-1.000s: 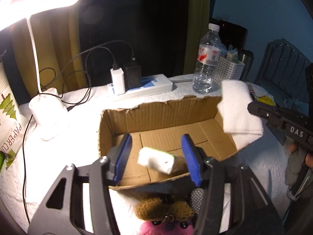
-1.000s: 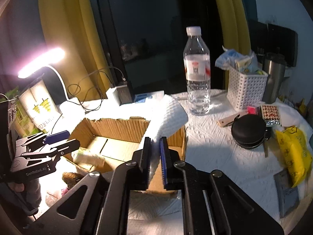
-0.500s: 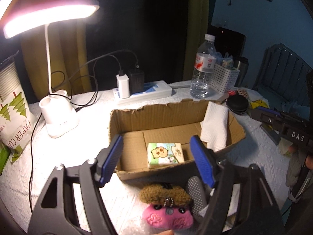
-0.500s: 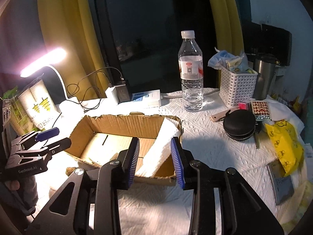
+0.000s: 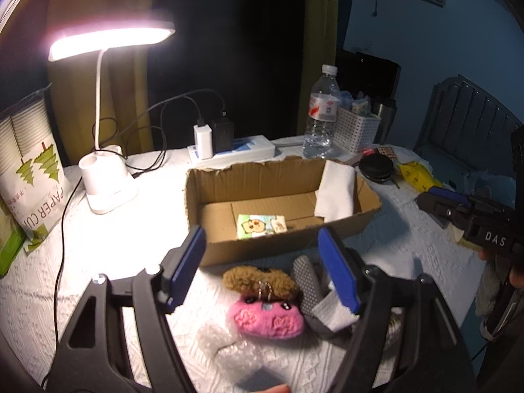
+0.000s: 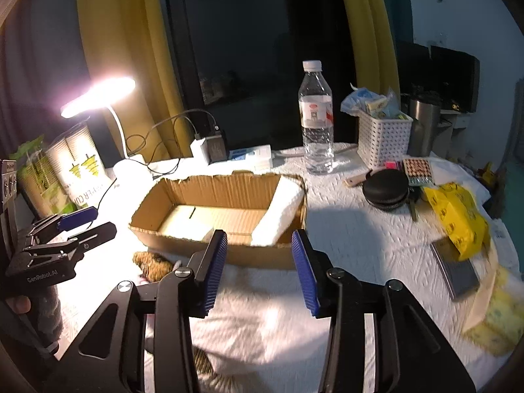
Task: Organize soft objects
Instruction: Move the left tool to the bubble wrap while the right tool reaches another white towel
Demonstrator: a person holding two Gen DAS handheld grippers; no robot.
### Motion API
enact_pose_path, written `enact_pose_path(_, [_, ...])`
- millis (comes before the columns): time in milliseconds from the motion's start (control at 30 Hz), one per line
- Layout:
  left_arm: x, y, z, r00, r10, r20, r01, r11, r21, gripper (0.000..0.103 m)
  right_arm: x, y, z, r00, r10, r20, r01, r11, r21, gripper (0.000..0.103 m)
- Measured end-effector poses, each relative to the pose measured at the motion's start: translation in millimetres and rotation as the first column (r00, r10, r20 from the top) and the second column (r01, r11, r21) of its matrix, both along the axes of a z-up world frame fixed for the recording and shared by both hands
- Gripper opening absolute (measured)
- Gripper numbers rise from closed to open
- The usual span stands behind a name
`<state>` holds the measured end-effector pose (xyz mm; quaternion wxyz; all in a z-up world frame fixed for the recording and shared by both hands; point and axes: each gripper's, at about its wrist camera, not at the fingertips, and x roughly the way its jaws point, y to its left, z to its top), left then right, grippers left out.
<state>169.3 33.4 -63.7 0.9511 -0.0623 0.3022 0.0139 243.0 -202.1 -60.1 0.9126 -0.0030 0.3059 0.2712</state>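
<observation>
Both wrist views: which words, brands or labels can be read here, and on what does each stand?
"PAPER CU", cut off at the edge: white paper cup pack.
"DAS": body of the right gripper.
"GenRobot.AI": body of the left gripper.
Water bottle label: red and white, too small to read.
Tissue pack in the cardboard box: cartoon print, text blurred.
Yellow bag: dark print, unreadable.

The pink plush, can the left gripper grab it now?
Probably yes. The left gripper is open and empty, with the pink plush on the table just past its fingertips. The brown plush touches it, so it might get pinched too.
</observation>
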Motion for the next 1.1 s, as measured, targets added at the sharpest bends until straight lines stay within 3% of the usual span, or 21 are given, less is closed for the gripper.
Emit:
enact_pose_path(167, [-11.7, -5.6, -6.8, 1.0, -0.008, -0.005, 0.008, 1.0, -0.004, 0.073, -15.4, -8.0, -10.0, 1.0, -0.012, -0.017, 0.012, 1.0, -0.012, 0.046])
enact_pose_path(233, [-16.6, -7.2, -11.0, 1.0, -0.011, -0.012, 0.011, 1.0, -0.006, 0.073, -20.7, -9.6, -13.9, 1.0, -0.016, -0.022, 0.016, 1.0, -0.012, 0.061])
enact_pose_path(267, [-19.6, -8.3, -13.0, 1.0, -0.013, -0.015, 0.013, 1.0, -0.008, 0.073, -23.5, -10.3, -16.2, 1.0, -0.014, -0.025, 0.014, 1.0, -0.009, 0.062])
enact_pose_path(600, [-40.7, -8.0, -38.9, 0.999, -0.007, -0.049, 0.006, 1.0, -0.019, 0.073, -38.2, -6.0, -39.8, 0.998, 0.0, -0.063, -0.003, 0.999, -0.037, 0.063])
enact_pose_path(1100, [-42.0, 11.3, -78.3, 0.99, 0.019, -0.137, -0.023, 0.999, -0.026, 0.073, -23.5, 19.4, -85.9, 0.983, 0.013, -0.183, -0.025, 0.998, -0.062, 0.064])
